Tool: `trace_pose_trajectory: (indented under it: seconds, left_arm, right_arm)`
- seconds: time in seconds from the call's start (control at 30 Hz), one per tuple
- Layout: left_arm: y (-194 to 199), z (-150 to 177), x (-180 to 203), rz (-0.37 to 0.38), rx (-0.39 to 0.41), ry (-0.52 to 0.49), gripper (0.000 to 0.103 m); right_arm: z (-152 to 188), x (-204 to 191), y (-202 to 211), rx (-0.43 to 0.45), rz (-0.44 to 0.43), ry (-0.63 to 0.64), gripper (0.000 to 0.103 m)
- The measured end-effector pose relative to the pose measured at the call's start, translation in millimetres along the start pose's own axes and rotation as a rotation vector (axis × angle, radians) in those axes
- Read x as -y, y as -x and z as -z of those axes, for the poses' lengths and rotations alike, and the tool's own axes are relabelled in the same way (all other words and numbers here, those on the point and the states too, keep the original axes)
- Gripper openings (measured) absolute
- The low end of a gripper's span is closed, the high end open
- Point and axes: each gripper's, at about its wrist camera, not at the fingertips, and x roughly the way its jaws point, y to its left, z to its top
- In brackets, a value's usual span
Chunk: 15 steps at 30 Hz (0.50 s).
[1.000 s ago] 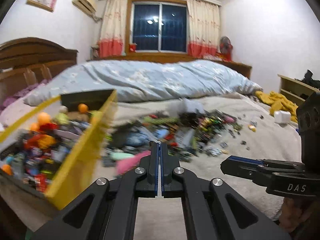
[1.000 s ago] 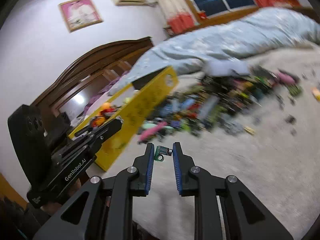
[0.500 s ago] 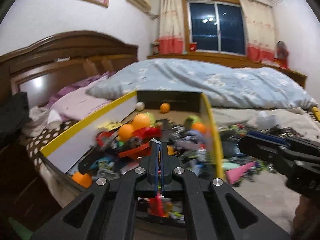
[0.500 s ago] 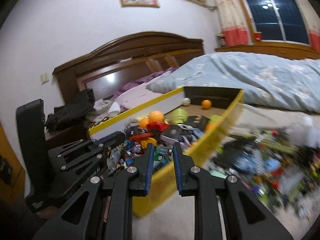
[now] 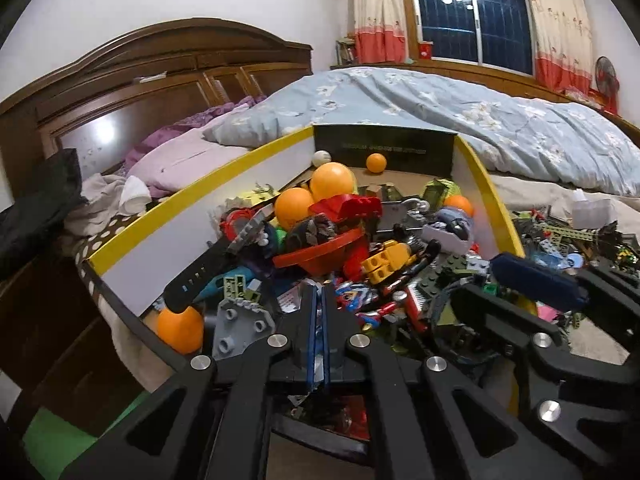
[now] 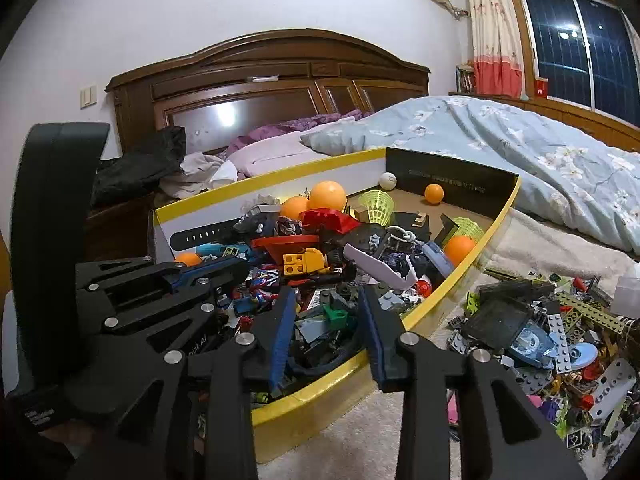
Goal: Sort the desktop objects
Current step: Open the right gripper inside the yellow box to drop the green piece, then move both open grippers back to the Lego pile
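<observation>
A yellow-rimmed box point(image 6: 460, 276) full of toys and bricks lies on the bed; it also shows in the left wrist view point(image 5: 180, 200). My right gripper point(image 6: 326, 300) is open over the box's near end, with a small green piece point(image 6: 335, 317) lying among the toys between its fingers. My left gripper point(image 5: 319, 292) is shut and empty over the box's near end; it shows at the left of the right wrist view point(image 6: 224, 266). A pile of loose bricks point(image 6: 560, 332) lies on the blanket right of the box.
Orange balls point(image 5: 332, 180) and a red bowl-shaped toy point(image 5: 328, 254) sit in the box. A wooden headboard point(image 6: 260, 76) stands behind it. A blue floral duvet point(image 6: 520, 140) is heaped at the right. A white container point(image 5: 592, 212) sits by the brick pile.
Both grippers swung left from the brick pile to above the box. My right gripper opened and the small green piece it held now lies in the box. The left stayed shut.
</observation>
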Motion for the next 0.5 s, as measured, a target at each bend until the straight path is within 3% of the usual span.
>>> trace_pose_trajectory:
  seconds: [0.1,0.17,0.27,0.33,0.4,0.5]
  left_arm:
    - [1.2,1.4,-1.4,-0.045,0.016,-0.004,0.016]
    - [8.0,0.7,-4.9,-0.076,0.044,0.009,0.02]
    - [37.0,-0.9,-8.2,-0.081,0.191,0.044,0.029]
    - [59.6,1.6,-4.3,-0.055,0.307,0.071,0.056]
    - [73.2,5.8,1.3,0.0,0.358,0.091,0.062]
    - [85.3,15.1,19.7,0.089,0.375,0.056,0.062]
  right_arm:
    - [0.7,2.2,2.3,0.018,0.027,-0.011,0.044]
    - [0.7,4.6,4.8,0.038,0.049,-0.033,0.059]
    - [1.4,14.7,19.3,0.087,0.075,-0.099,0.082]
    - [4.9,21.1,36.0,0.121,0.14,-0.109,0.082]
    - [15.4,30.0,53.1,0.124,0.235,-0.058,0.082]
    - [48.8,57.6,81.8,0.107,0.394,0.0,0.082]
